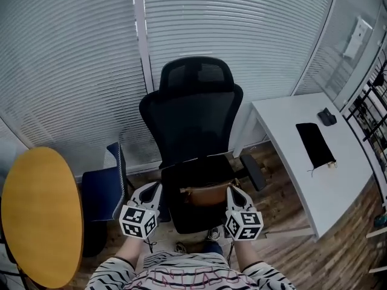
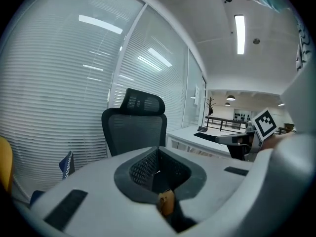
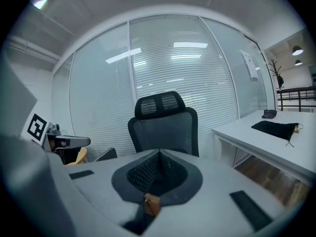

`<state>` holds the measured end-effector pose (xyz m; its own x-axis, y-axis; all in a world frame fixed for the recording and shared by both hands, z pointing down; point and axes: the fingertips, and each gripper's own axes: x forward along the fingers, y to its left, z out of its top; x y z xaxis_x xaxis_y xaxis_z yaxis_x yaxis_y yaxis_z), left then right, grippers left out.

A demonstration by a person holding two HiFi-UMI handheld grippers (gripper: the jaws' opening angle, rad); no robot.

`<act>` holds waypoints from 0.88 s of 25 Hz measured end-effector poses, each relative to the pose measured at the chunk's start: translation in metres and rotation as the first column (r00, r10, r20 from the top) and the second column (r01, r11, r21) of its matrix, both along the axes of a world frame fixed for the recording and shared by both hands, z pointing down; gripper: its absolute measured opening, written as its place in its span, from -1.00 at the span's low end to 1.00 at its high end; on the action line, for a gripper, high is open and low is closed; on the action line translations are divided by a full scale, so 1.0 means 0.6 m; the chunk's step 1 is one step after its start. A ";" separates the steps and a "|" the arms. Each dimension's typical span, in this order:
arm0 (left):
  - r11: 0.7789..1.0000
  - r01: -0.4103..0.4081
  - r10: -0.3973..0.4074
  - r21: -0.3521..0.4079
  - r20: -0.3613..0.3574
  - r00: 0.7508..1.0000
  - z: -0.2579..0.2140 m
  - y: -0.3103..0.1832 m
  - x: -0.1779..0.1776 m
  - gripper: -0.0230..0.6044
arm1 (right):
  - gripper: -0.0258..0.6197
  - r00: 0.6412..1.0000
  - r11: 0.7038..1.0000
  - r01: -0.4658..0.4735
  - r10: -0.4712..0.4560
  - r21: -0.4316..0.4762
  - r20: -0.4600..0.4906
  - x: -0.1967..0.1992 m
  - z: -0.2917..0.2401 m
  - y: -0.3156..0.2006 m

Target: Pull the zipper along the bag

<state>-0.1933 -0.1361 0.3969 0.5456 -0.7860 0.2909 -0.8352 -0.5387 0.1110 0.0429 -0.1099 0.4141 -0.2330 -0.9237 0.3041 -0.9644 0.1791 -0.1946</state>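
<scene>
**Closed jaws in a small office**

Striped sleeves (image 1: 181, 275) lead to the left gripper (image 1: 155, 190) and right gripper (image 1: 233, 191), the jaws of each pressed together, flanking the brown bag (image 1: 208, 194) on the seat of the black chair (image 1: 193, 113). Wood floor (image 1: 284, 204) lies beneath the chair. Left of it stands a yellow round table (image 1: 39, 216), right a white desk (image 1: 284, 119) bearing a black pouch (image 1: 314, 144), and behind it white blinds (image 1: 72, 71).

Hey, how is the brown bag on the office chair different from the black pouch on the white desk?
The brown bag lies across the seat of the black chair; the black pouch, darker, lies on the white desk. The left gripper and right gripper are shut on the brown bag's ends; nothing touches the black pouch. Both look soft and longer than wide.
</scene>
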 end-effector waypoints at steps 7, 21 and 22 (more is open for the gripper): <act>1.000 -0.012 0.011 0.012 0.016 1.000 -0.022 0.026 -0.032 -0.84 | -0.83 0.999 0.998 0.031 -0.029 0.054 -0.039 -0.055 -0.037 0.023; 0.999 -0.002 0.001 0.047 0.017 1.000 -0.033 0.061 -0.067 -0.84 | -0.83 0.998 0.997 0.047 -0.044 0.054 -0.049 -0.096 -0.041 0.046; 0.999 -0.001 0.000 0.048 0.017 1.000 -0.032 0.061 -0.068 -0.84 | -0.83 0.998 0.997 0.048 -0.045 0.053 -0.050 -0.098 -0.040 0.046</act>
